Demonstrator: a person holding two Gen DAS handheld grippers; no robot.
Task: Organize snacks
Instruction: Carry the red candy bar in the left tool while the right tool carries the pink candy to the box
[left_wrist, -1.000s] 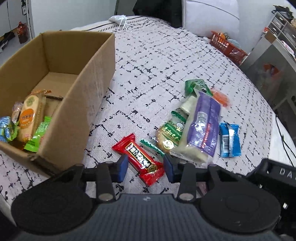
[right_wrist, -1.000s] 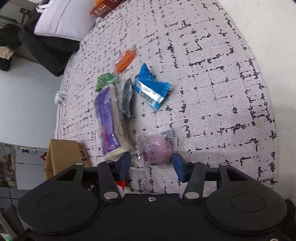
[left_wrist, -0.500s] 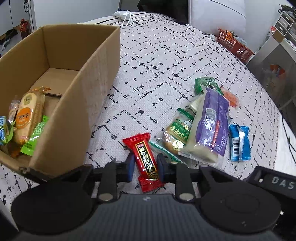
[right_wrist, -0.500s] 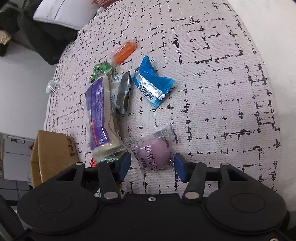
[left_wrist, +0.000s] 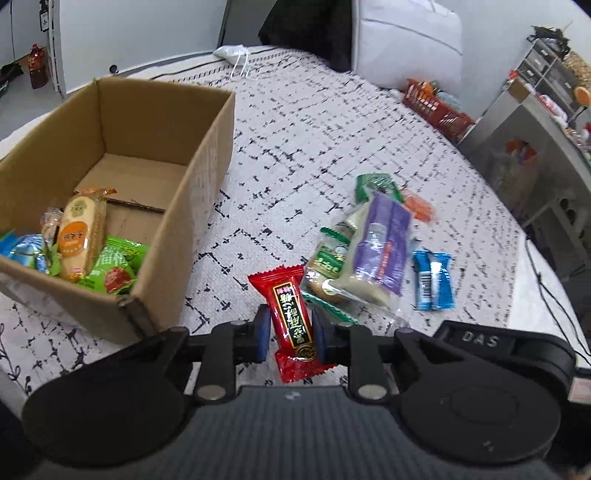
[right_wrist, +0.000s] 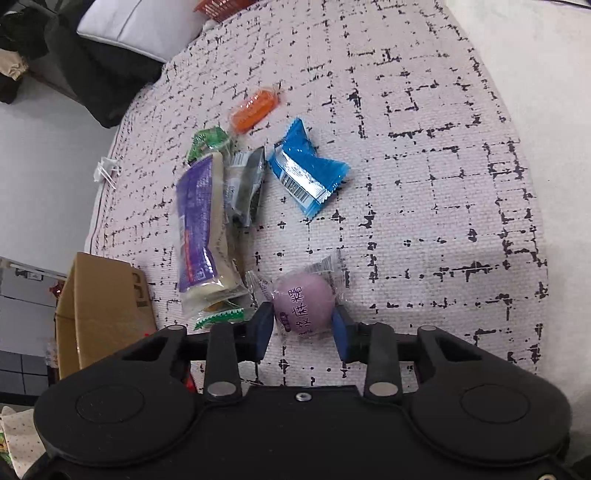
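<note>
Two grips set: left gripper (left_wrist: 289, 329) pinching red candy (left_wrist: 293, 320) lengthwise between fingers, box (left_wrist: 173, 236) up-left; right gripper (right_wrist: 302, 328) pinching purple ball (right_wrist: 303, 305).

You've got a white-and-black patterned bedspread (left_wrist: 314, 122), white pillow (left_wrist: 406, 33) against a pale wall (left_wrist: 129, 29), metal cabinet (left_wrist: 532, 147) right, grey floor (left_wrist: 22, 110) left.
</note>
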